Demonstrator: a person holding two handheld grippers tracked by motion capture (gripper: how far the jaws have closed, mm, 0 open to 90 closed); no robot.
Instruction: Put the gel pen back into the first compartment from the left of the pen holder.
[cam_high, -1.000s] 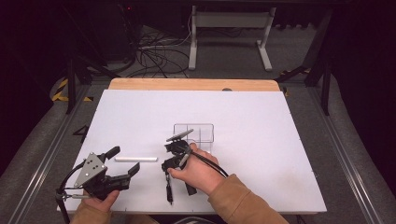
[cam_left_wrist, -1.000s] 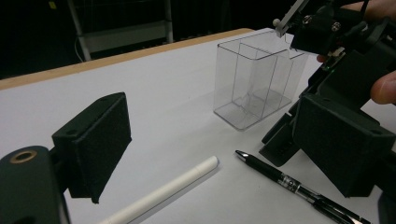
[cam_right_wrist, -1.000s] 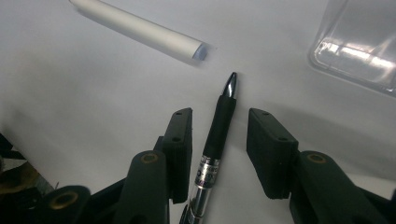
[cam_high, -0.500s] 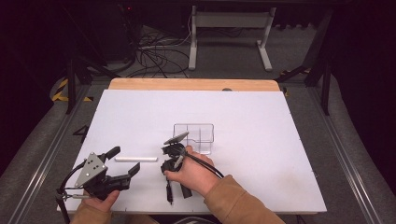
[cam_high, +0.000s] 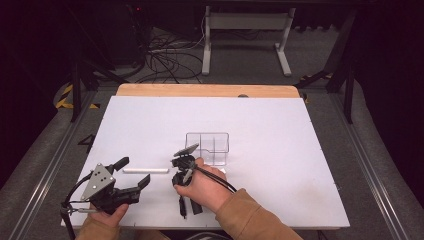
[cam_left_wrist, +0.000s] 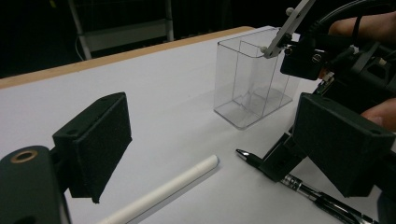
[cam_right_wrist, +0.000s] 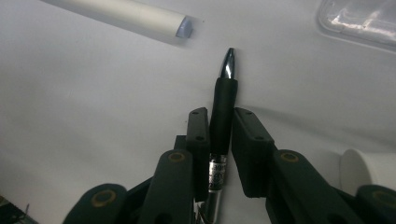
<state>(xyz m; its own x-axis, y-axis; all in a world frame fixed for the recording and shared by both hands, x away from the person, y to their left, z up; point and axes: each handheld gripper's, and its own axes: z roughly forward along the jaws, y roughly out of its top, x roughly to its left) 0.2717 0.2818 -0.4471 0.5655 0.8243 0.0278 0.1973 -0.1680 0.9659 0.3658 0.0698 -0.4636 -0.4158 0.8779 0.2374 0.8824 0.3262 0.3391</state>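
A black pen (cam_right_wrist: 223, 100) lies on the white table, its silver tip pointing away in the right gripper view. My right gripper (cam_right_wrist: 223, 128) is shut on the black pen just behind the grip section. From above, a hand holds that right gripper (cam_high: 179, 180) pointing down, and the black pen's rear end (cam_high: 183, 209) sticks out toward the front edge. My left gripper (cam_high: 133, 171) stands open at the front left, its jaws wide apart on either side of a white tube (cam_high: 145, 170). Looking along the left gripper (cam_left_wrist: 219, 140), I see the white tube (cam_left_wrist: 163, 191) and the pen's tip (cam_left_wrist: 243, 154).
A clear two-compartment box (cam_high: 207, 147) stands upright just beyond the right hand, also near the right gripper in the left gripper view (cam_left_wrist: 254, 88). A small white cylinder (cam_right_wrist: 369, 168) lies to the right of the pen. The table's wooden far edge (cam_high: 205, 90) borders a dark floor with cables.
The right hand has shifted slightly left and down over the pen. The left gripper and the white tube have stayed in place.
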